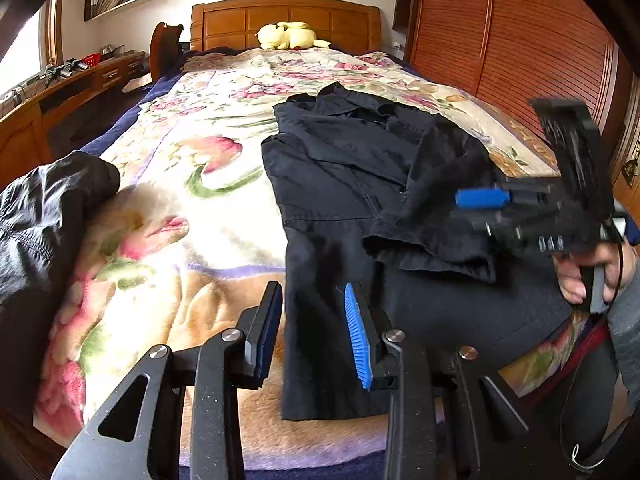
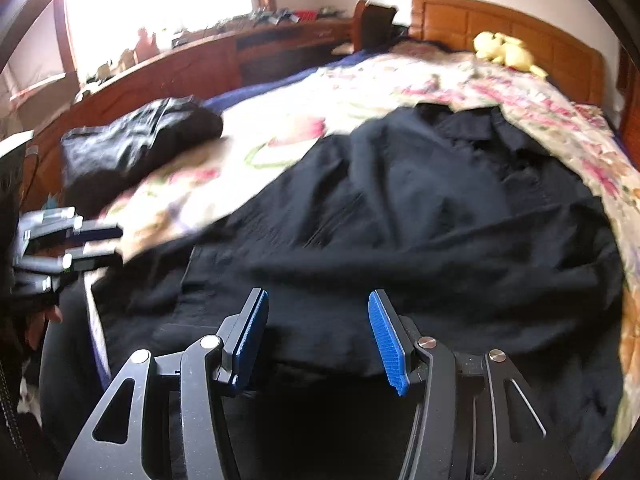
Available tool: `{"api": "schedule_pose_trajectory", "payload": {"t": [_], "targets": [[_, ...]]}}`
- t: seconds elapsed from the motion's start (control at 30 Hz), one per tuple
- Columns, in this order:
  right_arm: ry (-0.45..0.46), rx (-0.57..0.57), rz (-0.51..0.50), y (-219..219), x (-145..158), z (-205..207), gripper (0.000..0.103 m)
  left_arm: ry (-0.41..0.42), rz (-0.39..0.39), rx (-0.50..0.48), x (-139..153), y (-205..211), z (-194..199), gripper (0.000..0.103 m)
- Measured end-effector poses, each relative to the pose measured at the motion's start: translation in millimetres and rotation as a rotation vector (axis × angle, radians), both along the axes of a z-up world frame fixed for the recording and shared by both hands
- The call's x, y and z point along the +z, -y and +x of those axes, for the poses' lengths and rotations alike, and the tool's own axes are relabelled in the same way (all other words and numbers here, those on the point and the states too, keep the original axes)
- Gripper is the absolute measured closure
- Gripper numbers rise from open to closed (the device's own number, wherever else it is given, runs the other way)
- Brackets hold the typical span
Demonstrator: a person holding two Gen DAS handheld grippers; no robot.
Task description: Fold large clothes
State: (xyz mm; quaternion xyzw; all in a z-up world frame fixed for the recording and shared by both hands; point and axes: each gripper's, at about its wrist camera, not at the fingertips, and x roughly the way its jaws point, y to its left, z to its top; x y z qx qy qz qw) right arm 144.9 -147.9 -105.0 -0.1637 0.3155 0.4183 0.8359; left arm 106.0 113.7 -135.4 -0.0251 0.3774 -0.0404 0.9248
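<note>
Left gripper [image 1: 314,330]: jaws parted, nothing between the pads, poised over the near hem of the black jacket [image 1: 344,184]. Right gripper [image 2: 318,334]: also spread and empty, above the same garment. Jacket spread on the floral blanket [image 1: 192,208], collar toward the headboard [image 1: 286,20], one sleeve already laid across the front. Best to pinch both hem corners cleanly, lift together, keep the cloth taut, avoid dragging the blanket. Second dark garment [image 1: 48,216] well apart at the left edge

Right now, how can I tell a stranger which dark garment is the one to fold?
Find the bed's floral blanket. The black shirt lies spread flat in its middle, collar toward the headboard. The other dark garment is bunched at the blanket's left edge.
</note>
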Motion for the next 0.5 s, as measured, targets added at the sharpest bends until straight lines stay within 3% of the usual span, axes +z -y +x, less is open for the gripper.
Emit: {"api": "schedule_pose_trajectory", "payload": {"t": [0.17, 0.5], "targets": [[-0.049, -0.018, -0.042, 6, -21, -10, 0.049, -0.009, -0.013, -0.012, -8, -3, 3, 0.070], [-0.023, -0.054, -0.027, 11, -24, -22, 0.049, -0.022, -0.013, -0.021, -15, -1, 8, 0.070]]}}
